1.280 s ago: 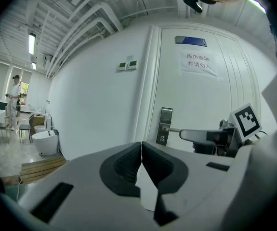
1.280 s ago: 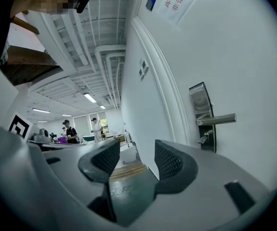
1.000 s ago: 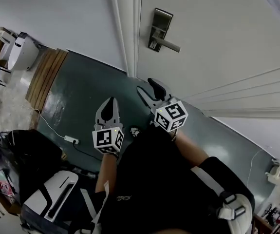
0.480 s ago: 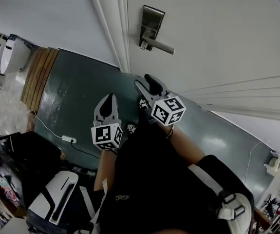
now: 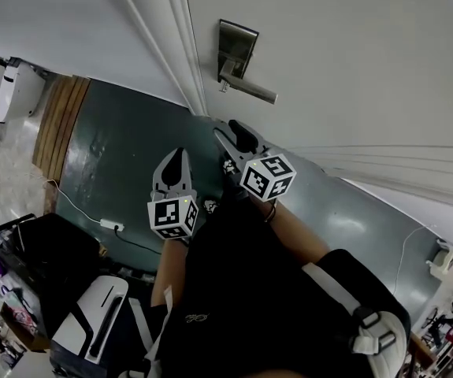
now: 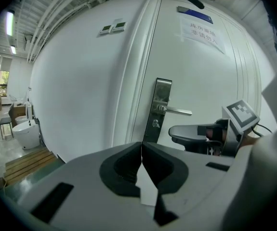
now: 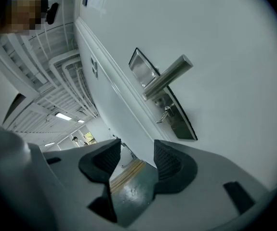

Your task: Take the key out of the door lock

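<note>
lock plate (image 5: 234, 50) drifted left in view | r hand-held gripper (image 5: 231, 138) apart | l hand-held gripper (image 5: 175, 162) together | key (image 7: 164, 113) still in

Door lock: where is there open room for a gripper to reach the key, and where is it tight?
Bare door face lies right of the lock plate and below the lever, toward the open right gripper. Tight: the key sits just under the lever, and the door frame runs beside the plate.

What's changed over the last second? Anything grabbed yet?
The right gripper has edged closer to the door lock, jaws open and empty. Nothing has been taken hold of: the key stays in the lock. The left gripper stays low and shut.
</note>
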`<move>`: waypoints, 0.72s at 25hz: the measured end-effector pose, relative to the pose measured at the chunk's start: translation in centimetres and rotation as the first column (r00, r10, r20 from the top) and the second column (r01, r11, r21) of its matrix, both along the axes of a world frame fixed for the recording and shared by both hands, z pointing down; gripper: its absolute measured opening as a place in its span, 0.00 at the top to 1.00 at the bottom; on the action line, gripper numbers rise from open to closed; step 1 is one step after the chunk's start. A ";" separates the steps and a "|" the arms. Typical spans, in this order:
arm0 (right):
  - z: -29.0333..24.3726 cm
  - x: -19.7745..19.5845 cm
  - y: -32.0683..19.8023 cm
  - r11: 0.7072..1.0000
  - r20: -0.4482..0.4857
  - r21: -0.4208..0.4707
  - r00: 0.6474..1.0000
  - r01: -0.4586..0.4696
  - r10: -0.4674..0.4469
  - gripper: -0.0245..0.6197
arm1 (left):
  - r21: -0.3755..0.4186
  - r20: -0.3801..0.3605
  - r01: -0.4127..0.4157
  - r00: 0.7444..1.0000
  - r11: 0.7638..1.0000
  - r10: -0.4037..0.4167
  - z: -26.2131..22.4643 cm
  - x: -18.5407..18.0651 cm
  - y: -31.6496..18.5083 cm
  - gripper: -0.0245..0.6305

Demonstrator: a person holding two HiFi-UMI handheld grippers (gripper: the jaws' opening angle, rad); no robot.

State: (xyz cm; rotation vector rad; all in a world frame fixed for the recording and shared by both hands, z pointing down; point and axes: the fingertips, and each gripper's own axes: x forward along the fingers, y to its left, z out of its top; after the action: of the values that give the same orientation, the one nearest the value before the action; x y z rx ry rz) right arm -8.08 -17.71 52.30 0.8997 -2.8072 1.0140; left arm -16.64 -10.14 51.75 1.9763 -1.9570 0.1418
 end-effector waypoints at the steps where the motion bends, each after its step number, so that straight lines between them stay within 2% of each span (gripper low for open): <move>1: 0.2 0.0 -0.2 1.000 0.002 -0.009 1.000 -0.001 0.001 0.62 | -0.003 -0.001 -0.001 1.000 1.000 0.001 0.1 0.1 -0.3 0.93; 10: 1.9 -0.4 -2.5 0.996 0.027 -0.087 0.999 -0.029 0.031 0.63 | -0.032 -0.014 -0.006 1.000 0.999 0.006 1.4 0.0 -2.7 0.93; 18: 2.2 -0.9 -4.7 0.991 0.077 -0.119 0.995 -0.054 0.064 0.65 | -0.051 -0.012 -0.003 1.000 0.999 0.002 2.2 -0.7 -4.4 0.93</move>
State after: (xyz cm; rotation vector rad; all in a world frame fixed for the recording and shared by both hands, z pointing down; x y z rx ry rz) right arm -9.03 -22.43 54.55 0.9546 -2.7655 1.2358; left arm -17.31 -14.59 53.93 1.9430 -1.9243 0.1779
